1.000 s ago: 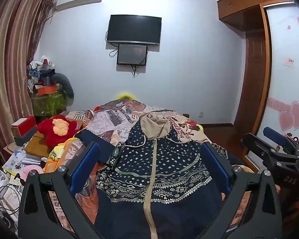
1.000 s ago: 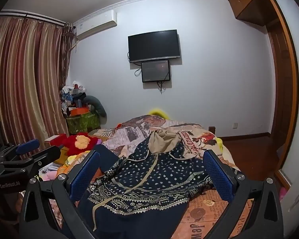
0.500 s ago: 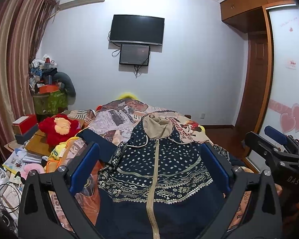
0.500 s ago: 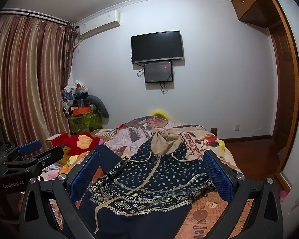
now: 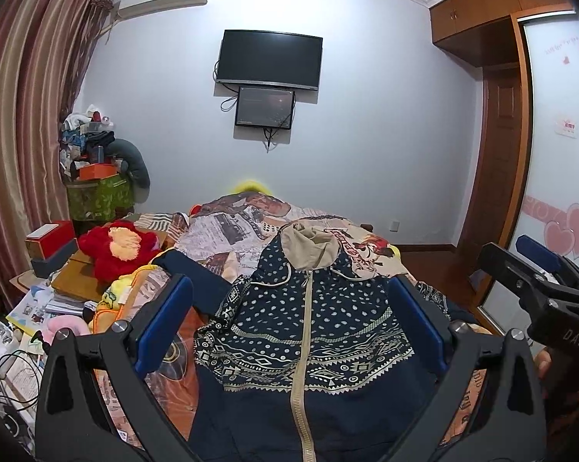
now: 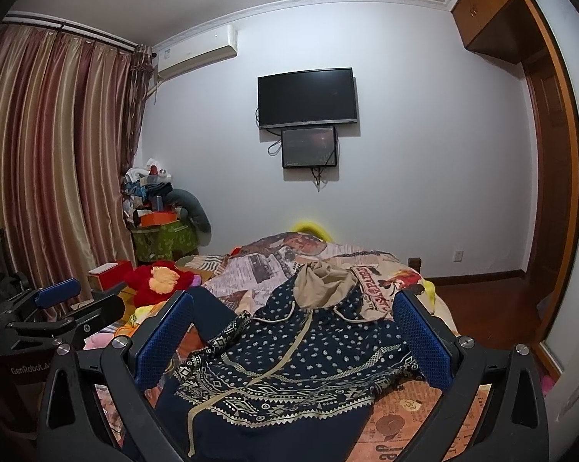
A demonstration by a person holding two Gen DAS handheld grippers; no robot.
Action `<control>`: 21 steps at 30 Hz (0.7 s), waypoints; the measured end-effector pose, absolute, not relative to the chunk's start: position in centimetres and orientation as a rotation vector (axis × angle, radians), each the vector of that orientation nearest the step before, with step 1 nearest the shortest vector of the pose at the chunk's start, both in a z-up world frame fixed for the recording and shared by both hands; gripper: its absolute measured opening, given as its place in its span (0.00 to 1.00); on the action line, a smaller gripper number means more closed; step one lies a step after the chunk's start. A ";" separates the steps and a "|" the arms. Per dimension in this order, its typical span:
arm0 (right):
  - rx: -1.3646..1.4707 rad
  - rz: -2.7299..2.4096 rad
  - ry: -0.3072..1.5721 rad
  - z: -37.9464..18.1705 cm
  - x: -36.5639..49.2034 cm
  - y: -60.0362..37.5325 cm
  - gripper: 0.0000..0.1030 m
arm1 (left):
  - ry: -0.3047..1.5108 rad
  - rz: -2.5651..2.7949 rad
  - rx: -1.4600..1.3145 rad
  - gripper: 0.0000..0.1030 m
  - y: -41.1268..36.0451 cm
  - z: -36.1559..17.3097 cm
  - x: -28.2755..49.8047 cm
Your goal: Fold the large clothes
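Both the left gripper point(image 5: 289, 327) and right gripper point(image 6: 293, 331) hover wide open and empty above the hooded jacket point(image 5: 308, 331) spread on the bed point(image 6: 366, 265), where a careless pinch could snag the bedcover too.

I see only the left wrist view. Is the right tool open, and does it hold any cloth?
Observer: The right wrist view shows the right tool wide open with nothing between its pads.
Operator: How does my left tool look from outside?
Observer: The left tool is open and holds nothing, off to the left of the hooded jacket.
Operator: The jacket's right edge is hidden from me.
Observer: It lies bunched on the orange bedding.
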State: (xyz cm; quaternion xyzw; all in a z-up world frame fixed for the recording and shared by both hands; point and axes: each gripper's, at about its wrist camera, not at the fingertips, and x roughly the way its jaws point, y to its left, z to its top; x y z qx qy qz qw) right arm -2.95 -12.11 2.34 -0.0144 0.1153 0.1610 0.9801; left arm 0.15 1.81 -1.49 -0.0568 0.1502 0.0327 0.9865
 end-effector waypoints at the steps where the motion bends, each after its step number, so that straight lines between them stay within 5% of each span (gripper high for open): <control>1: -0.030 0.324 0.232 2.3 -3.0 -12.1 1.00 | 0.301 0.066 -0.114 0.99 1.8 -1.5 0.1; 21: -0.024 0.329 0.236 2.4 -3.0 -11.6 1.00 | 0.301 0.068 -0.115 0.99 2.1 -1.5 0.0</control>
